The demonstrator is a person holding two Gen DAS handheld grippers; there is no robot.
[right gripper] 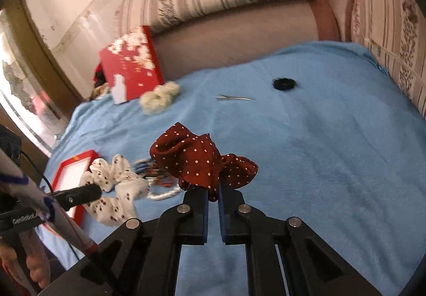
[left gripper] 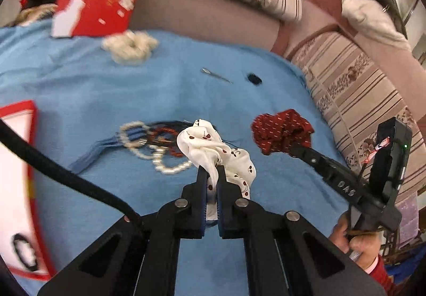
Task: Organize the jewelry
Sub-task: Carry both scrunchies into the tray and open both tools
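Two soft, ruffled scrunchies — white cherry-print scrunchie [left gripper: 213, 152], red polka-dot scrunchie [right gripper: 197, 162] — each pinched.

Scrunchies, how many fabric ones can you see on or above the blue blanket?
3. A white cherry-print scrunchie in the left gripper, a red polka-dot scrunchie in the right gripper, and a fluffy cream scrunchie lying by the red box lid. Others may be hidden.

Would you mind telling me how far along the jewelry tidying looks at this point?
Early. Done: a black ring appears to lie in the red-edged tray. In hand: the left claw grips the white cherry-print scrunchie; the right claw grips the red dotted scrunchie. Left on the blue blanket: tangled pearl bracelets, a fluffy cream scrunchie, a metal hair clip and a black hair tie.
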